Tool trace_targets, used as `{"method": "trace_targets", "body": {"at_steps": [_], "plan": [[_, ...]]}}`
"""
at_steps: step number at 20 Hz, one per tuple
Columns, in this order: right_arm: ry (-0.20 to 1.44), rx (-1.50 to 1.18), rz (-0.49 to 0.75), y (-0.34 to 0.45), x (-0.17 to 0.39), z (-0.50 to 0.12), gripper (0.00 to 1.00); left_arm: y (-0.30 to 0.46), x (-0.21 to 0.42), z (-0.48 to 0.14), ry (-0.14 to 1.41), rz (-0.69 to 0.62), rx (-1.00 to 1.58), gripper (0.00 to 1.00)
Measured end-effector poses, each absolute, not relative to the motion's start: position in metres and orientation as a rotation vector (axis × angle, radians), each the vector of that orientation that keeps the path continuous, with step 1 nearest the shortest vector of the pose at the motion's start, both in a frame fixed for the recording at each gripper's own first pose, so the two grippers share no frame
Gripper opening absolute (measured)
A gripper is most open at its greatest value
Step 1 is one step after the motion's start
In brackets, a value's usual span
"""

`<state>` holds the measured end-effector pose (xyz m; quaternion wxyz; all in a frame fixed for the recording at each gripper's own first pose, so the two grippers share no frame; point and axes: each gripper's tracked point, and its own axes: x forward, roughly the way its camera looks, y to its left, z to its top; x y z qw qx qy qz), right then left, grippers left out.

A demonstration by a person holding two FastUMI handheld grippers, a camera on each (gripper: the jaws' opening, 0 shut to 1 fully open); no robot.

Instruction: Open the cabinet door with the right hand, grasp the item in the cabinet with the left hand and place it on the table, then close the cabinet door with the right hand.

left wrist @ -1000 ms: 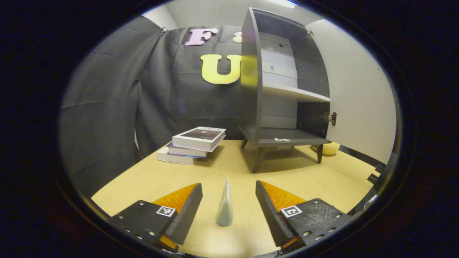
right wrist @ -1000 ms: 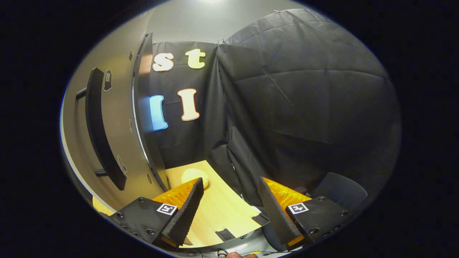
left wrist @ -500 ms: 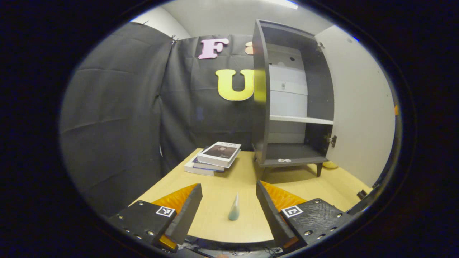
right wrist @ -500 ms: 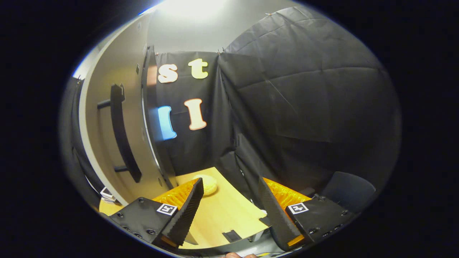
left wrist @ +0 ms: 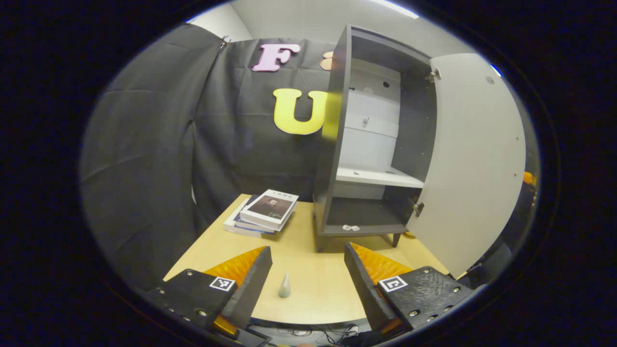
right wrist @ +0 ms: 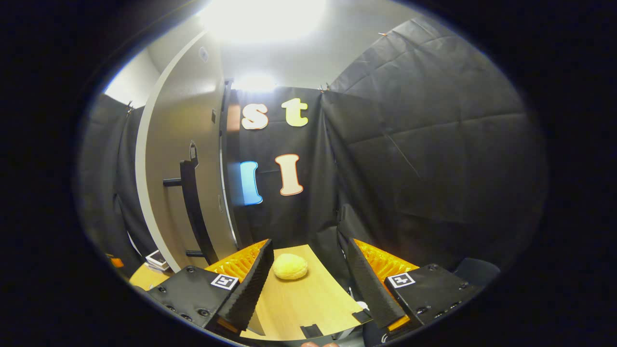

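Observation:
In the left gripper view a dark cabinet (left wrist: 337, 144) stands on the wooden table (left wrist: 318, 270) with its pale door (left wrist: 472, 159) swung open to the right. A small pale cone (left wrist: 285, 286) stands upright on the table near the front edge, between the open fingers of my left gripper (left wrist: 307, 274) but farther off, untouched. A small white piece (left wrist: 351, 227) lies on the cabinet's bottom shelf. In the right gripper view my right gripper (right wrist: 308, 274) is open with nothing between its fingers, to the right of the door (right wrist: 178, 159) and its black bar handle (right wrist: 193, 207).
A stack of books (left wrist: 262, 212) lies on the table left of the cabinet. A yellow rounded object (right wrist: 290, 266) sits on the table behind the door. Black cloth walls close in the left and back sides. The table's front edge (left wrist: 308, 322) is just under my left gripper.
My left gripper has drawn back from the cone, which stays standing on the table. My right gripper has backed away from the door, and the yellow object has come into fuller view.

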<state>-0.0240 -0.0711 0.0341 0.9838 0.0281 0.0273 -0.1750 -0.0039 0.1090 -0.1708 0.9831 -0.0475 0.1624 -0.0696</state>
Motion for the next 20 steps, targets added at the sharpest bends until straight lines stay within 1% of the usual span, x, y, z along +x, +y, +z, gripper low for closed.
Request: {"method": "trace_targets", "body": {"at_steps": [1, 3, 4, 5, 7, 8, 9, 12, 13, 15, 17, 20], "plan": [[0.046, 0.068, -0.320, -0.063, -0.019, 0.039, 0.96, 0.103, -0.001, -0.160, 0.316, -0.154, -0.094, 0.90], [0.026, 0.108, -0.247, -0.045, -0.007, 0.049, 0.96, 0.094, 0.005, -0.145, 0.295, -0.173, -0.081, 0.92], [0.019, 0.107, -0.209, -0.038, -0.003, 0.053, 0.96, 0.090, 0.006, -0.139, 0.287, -0.182, -0.080, 0.90], [0.017, 0.093, -0.189, -0.037, 0.000, 0.057, 0.96, 0.085, 0.006, -0.132, 0.279, -0.194, -0.084, 0.92], [0.029, 0.058, -0.154, -0.035, 0.001, 0.063, 0.96, 0.076, 0.009, -0.126, 0.260, -0.211, -0.080, 0.92], [0.022, 0.052, -0.138, -0.032, 0.001, 0.070, 0.96, 0.077, 0.009, -0.121, 0.253, -0.212, -0.077, 0.90], [0.009, 0.063, -0.110, -0.026, 0.002, 0.077, 0.96, 0.076, 0.012, -0.117, 0.244, -0.216, -0.076, 0.92], [0.031, 0.059, -0.110, -0.026, 0.001, 0.077, 0.95, 0.076, 0.015, -0.109, 0.221, -0.212, -0.084, 0.92], [0.052, 0.064, -0.110, -0.024, -0.001, 0.075, 0.95, 0.077, 0.017, -0.108, 0.218, -0.208, -0.089, 0.90], [0.065, 0.076, -0.112, -0.020, 0.001, 0.076, 0.95, 0.081, 0.021, -0.105, 0.212, -0.198, -0.104, 0.92], [0.072, 0.082, -0.114, -0.014, 0.002, 0.076, 0.96, 0.086, 0.026, -0.101, 0.200, -0.193, -0.115, 0.90], [0.077, 0.053, -0.078, 0.008, 0.008, 0.078, 0.96, 0.094, 0.025, -0.101, 0.192, -0.185, -0.114, 0.90]]}}
